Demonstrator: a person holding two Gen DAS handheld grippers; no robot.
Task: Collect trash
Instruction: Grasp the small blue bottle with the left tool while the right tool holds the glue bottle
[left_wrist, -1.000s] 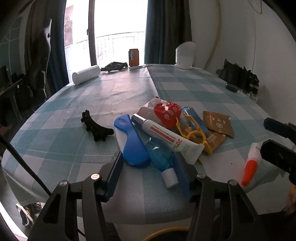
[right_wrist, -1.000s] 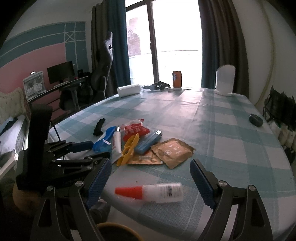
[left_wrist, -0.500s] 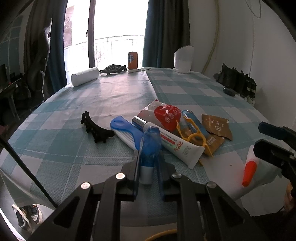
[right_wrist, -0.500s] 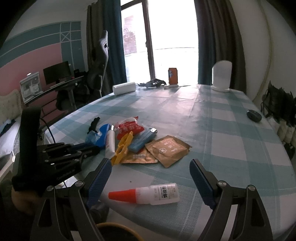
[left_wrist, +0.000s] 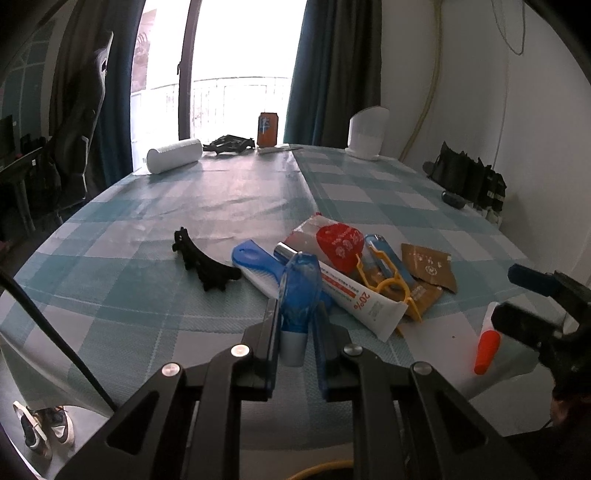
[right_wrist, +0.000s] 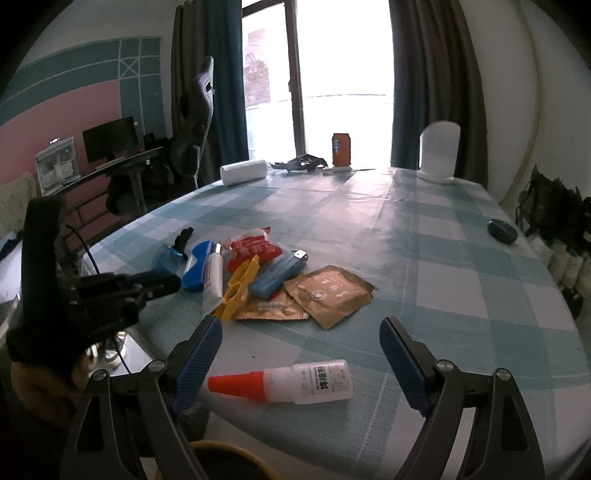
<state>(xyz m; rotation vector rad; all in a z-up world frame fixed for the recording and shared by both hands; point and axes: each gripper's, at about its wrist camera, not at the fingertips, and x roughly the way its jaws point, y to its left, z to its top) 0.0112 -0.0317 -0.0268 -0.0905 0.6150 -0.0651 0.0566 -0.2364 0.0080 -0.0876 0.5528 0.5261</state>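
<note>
My left gripper (left_wrist: 295, 314) is shut on a small blue bottle (left_wrist: 300, 284) with a white cap, held just above the checked tablecloth (left_wrist: 147, 288). Behind it lies a pile: a white toothpaste tube (left_wrist: 351, 291), a blue comb (left_wrist: 255, 266), a red wrapper (left_wrist: 336, 240), a blue lighter (left_wrist: 384, 254), a yellow clip (left_wrist: 384, 288) and brown sachets (left_wrist: 428, 266). My right gripper (right_wrist: 300, 326) has its jaws opening. A white glue bottle (right_wrist: 291, 380) with an orange tip lies on the cloth between them, untouched.
A black plastic piece (left_wrist: 203, 262) lies left of the pile. At the far end stand an orange can (right_wrist: 341, 149), a white roll (right_wrist: 243, 171) and a white holder (right_wrist: 439, 155). A black mouse (right_wrist: 501, 230) sits at the right. The table's near edge is close below both grippers.
The left jaws have shut on the blue bottle, which lay flat between them and now stands tilted up off the cloth. The right jaws stand slightly wider.
</note>
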